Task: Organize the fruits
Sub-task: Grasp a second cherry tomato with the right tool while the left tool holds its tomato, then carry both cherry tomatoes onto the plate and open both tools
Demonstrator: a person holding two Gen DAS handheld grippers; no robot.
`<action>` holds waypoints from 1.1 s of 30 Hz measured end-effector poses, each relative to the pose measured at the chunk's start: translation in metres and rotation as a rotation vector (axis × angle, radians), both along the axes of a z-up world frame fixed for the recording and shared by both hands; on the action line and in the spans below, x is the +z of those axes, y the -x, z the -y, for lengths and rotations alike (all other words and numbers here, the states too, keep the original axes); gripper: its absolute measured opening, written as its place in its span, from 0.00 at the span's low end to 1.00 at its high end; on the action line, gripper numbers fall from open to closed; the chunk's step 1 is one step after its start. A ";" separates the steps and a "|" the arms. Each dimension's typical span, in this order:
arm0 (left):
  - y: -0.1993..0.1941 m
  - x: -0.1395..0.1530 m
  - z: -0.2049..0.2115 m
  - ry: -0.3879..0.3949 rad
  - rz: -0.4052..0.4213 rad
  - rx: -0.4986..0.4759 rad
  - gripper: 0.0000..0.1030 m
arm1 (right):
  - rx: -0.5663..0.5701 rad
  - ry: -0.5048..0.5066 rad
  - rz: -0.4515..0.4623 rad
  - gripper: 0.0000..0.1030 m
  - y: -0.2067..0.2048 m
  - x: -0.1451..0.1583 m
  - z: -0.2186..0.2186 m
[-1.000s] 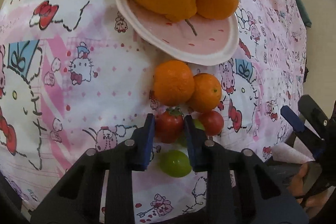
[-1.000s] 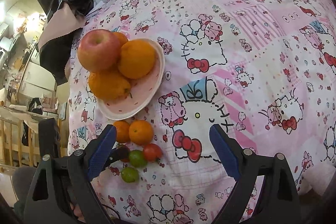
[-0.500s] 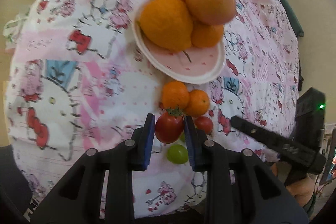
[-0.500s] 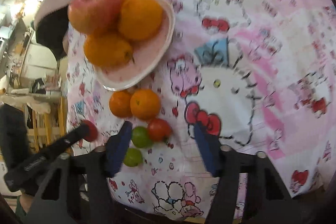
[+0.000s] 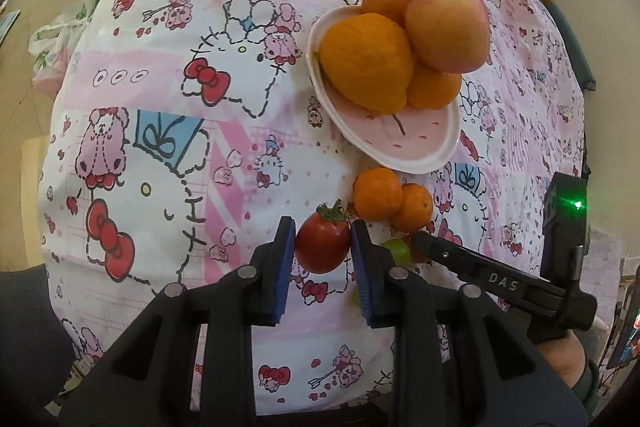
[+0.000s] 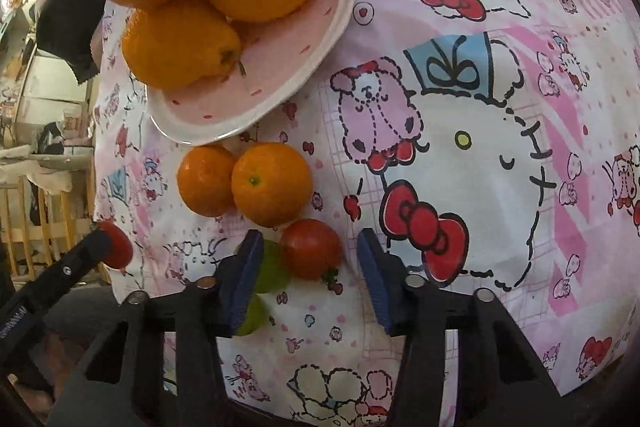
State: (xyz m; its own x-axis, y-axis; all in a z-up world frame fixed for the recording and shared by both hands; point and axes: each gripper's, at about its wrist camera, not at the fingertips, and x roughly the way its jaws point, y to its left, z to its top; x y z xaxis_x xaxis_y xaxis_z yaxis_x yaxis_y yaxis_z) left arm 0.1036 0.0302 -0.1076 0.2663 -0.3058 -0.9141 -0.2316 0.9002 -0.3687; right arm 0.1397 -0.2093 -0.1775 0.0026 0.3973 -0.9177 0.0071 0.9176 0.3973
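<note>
While left gripper [image 5: 322, 245] jaws clamp red tomato [image 5: 322, 244], right gripper [image 6: 310, 277] jaws closing.

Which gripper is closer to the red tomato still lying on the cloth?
Right. The right gripper straddles that tomato, jaws closing but not yet pressing. The left gripper is off beside it, shut on another tomato.

Stemmed red tomato [image 5: 322, 243] raised off the cloth; second tomato [image 6: 311, 249] lies beside two mandarins [image 6: 272, 183].
</note>
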 end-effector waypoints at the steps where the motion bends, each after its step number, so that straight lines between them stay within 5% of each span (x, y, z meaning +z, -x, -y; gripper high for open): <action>1: 0.000 0.000 0.000 0.000 -0.001 0.001 0.24 | -0.001 0.002 0.001 0.33 0.000 -0.001 -0.001; 20: -0.002 -0.002 0.005 -0.092 0.041 -0.022 0.24 | 0.025 -0.041 0.089 0.33 0.008 0.031 0.000; 33: -0.005 0.004 0.005 -0.160 0.069 -0.029 0.24 | -0.118 -0.137 0.153 0.33 0.005 0.063 0.039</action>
